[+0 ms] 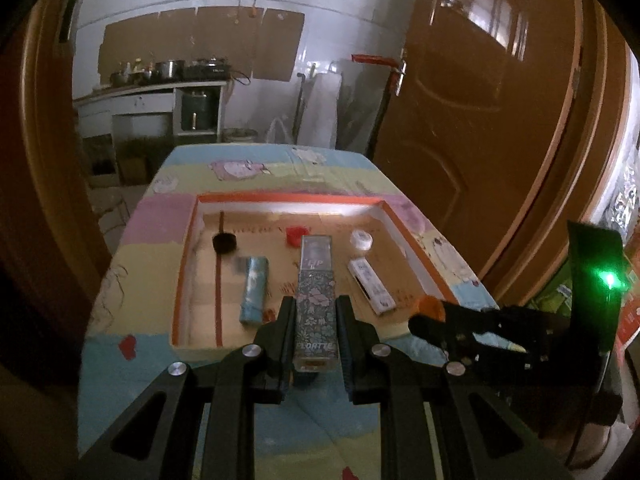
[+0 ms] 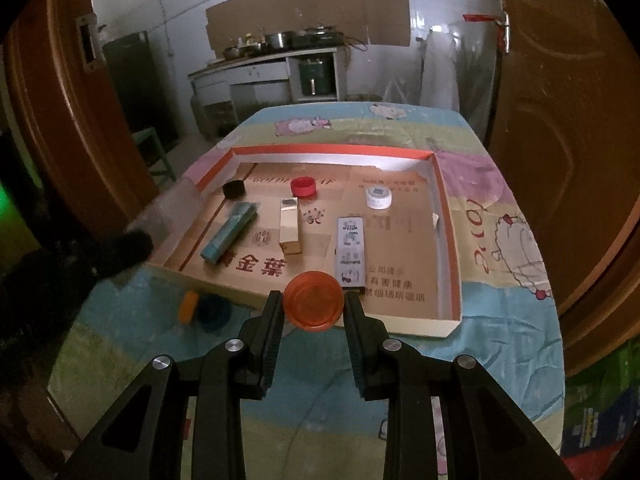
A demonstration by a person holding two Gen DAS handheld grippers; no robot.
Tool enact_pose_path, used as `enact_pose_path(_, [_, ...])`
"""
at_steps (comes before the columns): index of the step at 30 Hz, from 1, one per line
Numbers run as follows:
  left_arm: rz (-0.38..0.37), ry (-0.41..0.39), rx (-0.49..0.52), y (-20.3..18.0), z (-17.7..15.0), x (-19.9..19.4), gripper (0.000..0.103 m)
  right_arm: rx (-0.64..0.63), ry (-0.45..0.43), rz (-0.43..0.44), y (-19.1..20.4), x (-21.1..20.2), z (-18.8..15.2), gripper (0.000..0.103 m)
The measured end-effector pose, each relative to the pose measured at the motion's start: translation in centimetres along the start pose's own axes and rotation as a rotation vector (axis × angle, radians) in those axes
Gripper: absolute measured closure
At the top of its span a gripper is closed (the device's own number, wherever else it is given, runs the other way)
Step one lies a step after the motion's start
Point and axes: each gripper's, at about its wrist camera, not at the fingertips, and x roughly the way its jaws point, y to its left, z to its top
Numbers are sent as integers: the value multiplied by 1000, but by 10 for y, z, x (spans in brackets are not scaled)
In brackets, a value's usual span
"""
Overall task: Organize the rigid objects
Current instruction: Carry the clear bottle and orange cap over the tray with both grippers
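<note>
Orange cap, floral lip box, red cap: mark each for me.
orange cap (image 2: 314,303), right wrist view, middle of its top face.
floral lip box (image 1: 316,304), left wrist view, patterned side between the fingers.
red cap (image 2: 303,186), right wrist view, its top rim, inside the tray.

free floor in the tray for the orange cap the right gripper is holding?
Right gripper holds the orange cap at the tray's near edge. Bare floor: near right corner, between white box and right wall; also between white cap and that wall. Crowded: left half, around blue tube, gold box, black cap.
</note>
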Motion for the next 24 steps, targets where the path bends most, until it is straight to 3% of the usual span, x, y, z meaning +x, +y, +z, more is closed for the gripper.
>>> enact_pose_path(10, [55,-14,-32,8,22,10,83,-11,-18,-4,1,6,17,72])
enact_pose_path(24, [76,9,-46,15,43,39,83,-35,-29,-10,-1,28,46,72])
